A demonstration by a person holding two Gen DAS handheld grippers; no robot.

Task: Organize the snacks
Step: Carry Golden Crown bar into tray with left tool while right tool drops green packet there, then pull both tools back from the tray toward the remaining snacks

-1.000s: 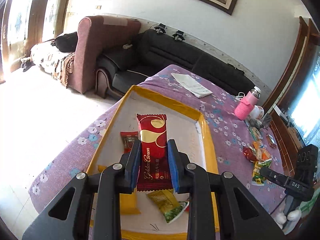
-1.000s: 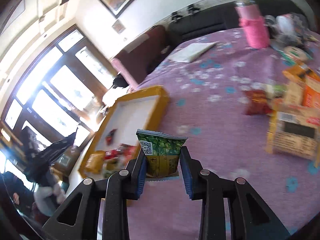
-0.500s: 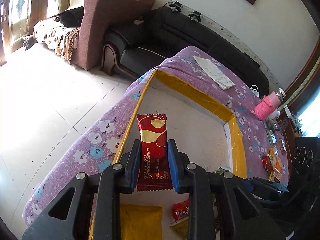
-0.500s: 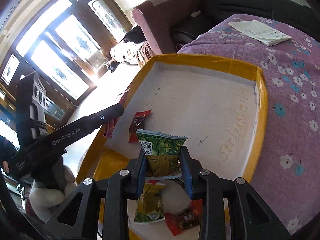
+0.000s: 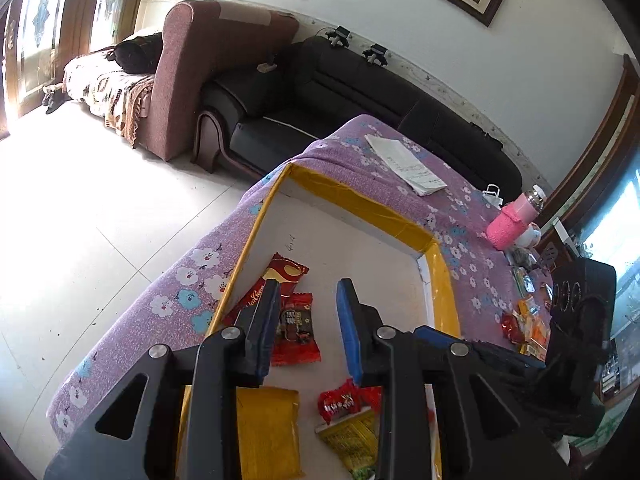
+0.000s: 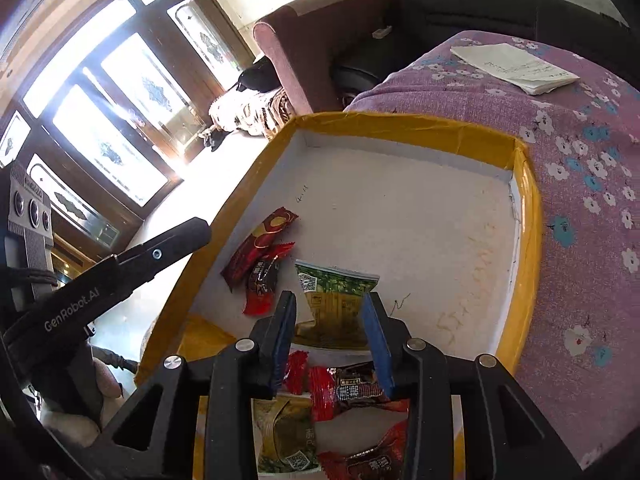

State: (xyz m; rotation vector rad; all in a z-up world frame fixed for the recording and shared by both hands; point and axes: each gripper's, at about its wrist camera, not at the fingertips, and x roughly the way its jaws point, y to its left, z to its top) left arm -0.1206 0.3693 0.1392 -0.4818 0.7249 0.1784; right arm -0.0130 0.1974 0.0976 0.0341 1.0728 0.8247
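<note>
A yellow-rimmed tray [image 5: 348,196] [image 6: 528,216] with a white floor lies on the purple flowered tablecloth. My left gripper [image 5: 306,320] is open and empty above the tray. The red Golden Crown bar [image 5: 276,284] [image 6: 260,240] lies on the tray floor by the left rim, next to a small red packet [image 5: 294,332] [image 6: 264,276]. My right gripper [image 6: 330,332] is open; the green snack packet [image 6: 332,300] lies on the tray floor between its spread fingers. Several more red and green packets [image 6: 352,392] lie at the tray's near end.
A pink bottle [image 5: 514,222] and loose snacks [image 5: 524,324] sit at the table's right end. Folded paper [image 5: 404,164] [image 6: 516,66] lies beyond the tray. Sofas stand behind the table, tiled floor to its left. The left gripper's arm [image 6: 120,268] crosses the right wrist view.
Both grippers have opened. The red bar has dropped from the left one onto the tray by the left rim; the green packet now lies on the tray between the right fingers.
</note>
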